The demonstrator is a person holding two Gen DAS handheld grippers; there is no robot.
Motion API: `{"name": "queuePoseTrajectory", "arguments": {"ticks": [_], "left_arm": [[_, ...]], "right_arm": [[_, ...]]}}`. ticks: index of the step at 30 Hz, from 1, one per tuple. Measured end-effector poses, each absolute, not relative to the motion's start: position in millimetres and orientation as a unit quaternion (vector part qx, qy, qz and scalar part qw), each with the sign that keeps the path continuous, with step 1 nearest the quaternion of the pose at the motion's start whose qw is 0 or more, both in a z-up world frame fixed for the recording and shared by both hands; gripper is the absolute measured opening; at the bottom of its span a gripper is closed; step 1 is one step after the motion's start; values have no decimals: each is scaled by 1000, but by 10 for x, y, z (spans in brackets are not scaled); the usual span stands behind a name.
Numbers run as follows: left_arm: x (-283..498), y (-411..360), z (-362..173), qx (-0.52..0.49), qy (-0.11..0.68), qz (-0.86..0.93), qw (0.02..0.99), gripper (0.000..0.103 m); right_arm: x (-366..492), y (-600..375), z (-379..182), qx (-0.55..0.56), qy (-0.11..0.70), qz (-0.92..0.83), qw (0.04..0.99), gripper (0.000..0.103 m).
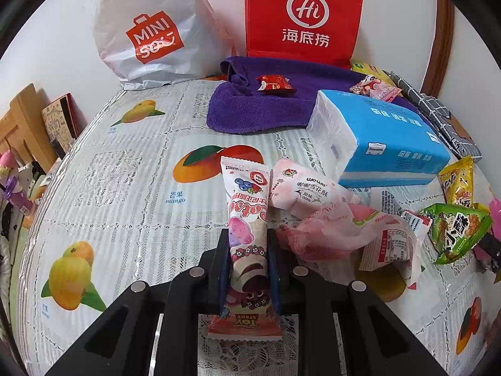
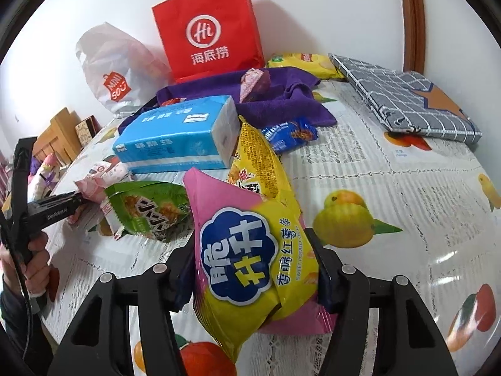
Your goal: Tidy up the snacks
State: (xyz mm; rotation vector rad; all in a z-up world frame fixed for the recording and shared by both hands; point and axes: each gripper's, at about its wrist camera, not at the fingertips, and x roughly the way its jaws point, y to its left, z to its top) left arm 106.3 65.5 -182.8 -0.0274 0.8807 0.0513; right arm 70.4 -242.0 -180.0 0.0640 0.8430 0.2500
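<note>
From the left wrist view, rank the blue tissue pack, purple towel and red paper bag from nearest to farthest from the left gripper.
1. Blue tissue pack, right, nearest the left gripper.
2. Purple towel, behind it.
3. Red paper bag, against the wall.

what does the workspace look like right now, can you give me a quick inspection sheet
surface: table under a fruit-print cover
job's things: Toy Story snack stick in left gripper; pink and yellow sweet potato chip bag in right gripper; green snack pack and blue snack pack lying loose
clutter: blue tissue pack, purple towel, checked grey pouch
grippers: both shut on snacks
cables: black cable by the hand
surroundings: red paper bag, white Miniso bag, white wall
</note>
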Motion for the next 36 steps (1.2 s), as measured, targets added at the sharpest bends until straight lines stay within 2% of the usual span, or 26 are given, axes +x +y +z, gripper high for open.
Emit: {"name": "queuePoseTrajectory", "arguments": {"ticks": [8,25,36], "left_arm": [[1043,739,-1761,-40,456,13,889,18],[782,781,-1257,-33,428,3,903,18],[795,707,-1150,-44,423,-13,905,18]], "right_arm": [[583,-2428,-1600,25,382,128,915,60],[744,-2467,-1149,23,359,95,928,60],[906,-2383,-844,16,343,90,935,60]]}}
